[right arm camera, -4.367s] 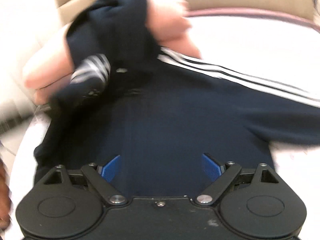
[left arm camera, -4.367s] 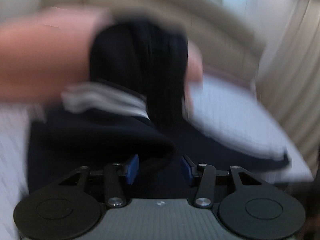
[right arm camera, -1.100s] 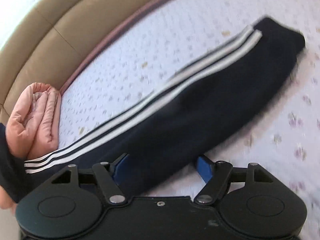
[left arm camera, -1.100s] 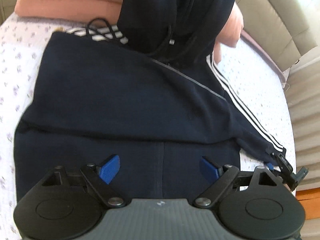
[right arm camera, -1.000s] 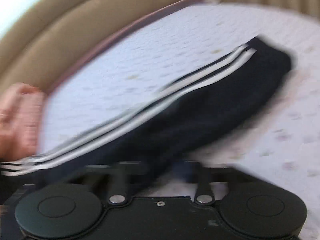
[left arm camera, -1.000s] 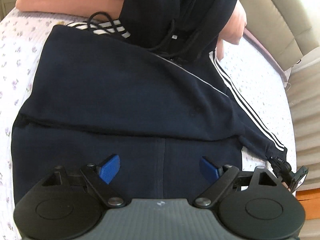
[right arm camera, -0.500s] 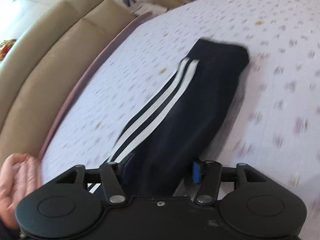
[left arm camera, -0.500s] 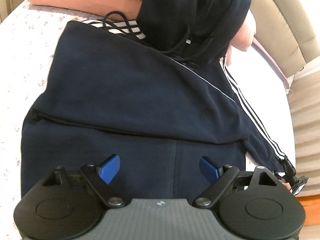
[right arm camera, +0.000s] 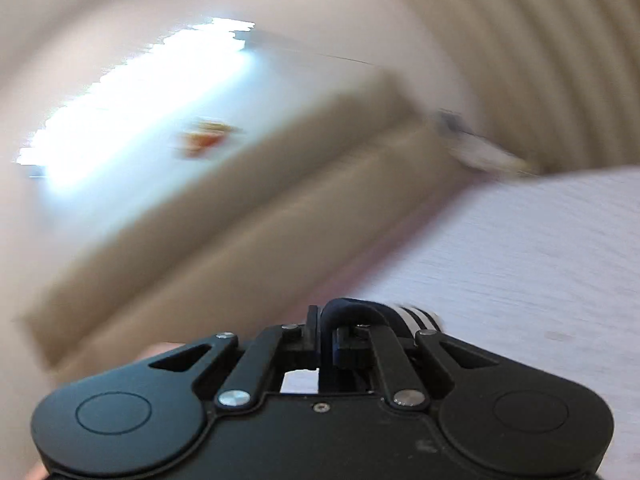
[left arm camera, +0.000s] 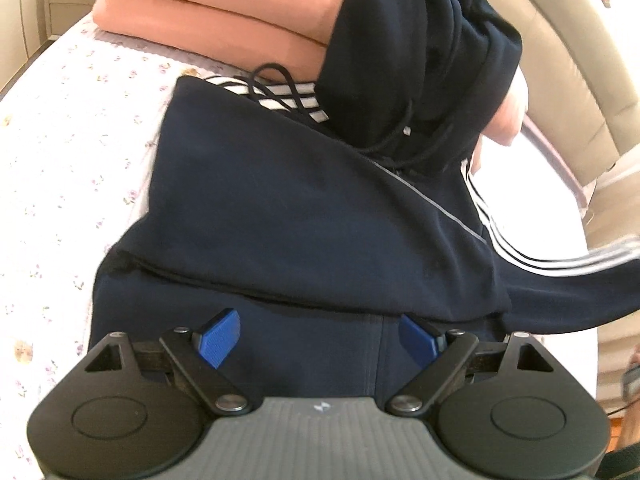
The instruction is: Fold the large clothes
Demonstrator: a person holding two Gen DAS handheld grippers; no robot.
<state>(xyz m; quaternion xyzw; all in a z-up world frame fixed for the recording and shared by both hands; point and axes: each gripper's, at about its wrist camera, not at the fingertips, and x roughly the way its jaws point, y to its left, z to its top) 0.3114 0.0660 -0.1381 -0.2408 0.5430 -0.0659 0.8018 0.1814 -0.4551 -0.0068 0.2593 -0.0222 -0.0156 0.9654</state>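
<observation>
- The right gripper (right arm camera: 340,340) is now shut tight on the end of the striped sleeve (left arm camera: 568,276). Half a second ago the sleeve was lying flat on the bed in front of it, with the cuff far out.
- In the right wrist view a dark fold of cloth (right arm camera: 352,308) is seen pinched between the closed jaws, with white stripes just beside it.
- The sleeve is now seen lifted and swung — in the left wrist view it is blurred and points out to the right, not down along the bed as before.
- This likely means the sleeve is being carried over to be folded onto the body of the dark blue hoodie (left arm camera: 304,216).
- The left gripper (left arm camera: 320,336) is held wide open, as it was a second ago. Nothing is held in it. It hangs over the bottom part of the hoodie.
- The hoodie is spread on the bed, with its hood (left arm camera: 424,60) bunched up against a pile of pink blankets (left arm camera: 208,12).
- The bed sheet (left arm camera: 72,140) is white with tiny flowers on it.
- A tan padded headboard (right arm camera: 240,240) is seen behind the bed, very blurred, and pale curtains (right arm camera: 552,60) are seen at the side.
</observation>
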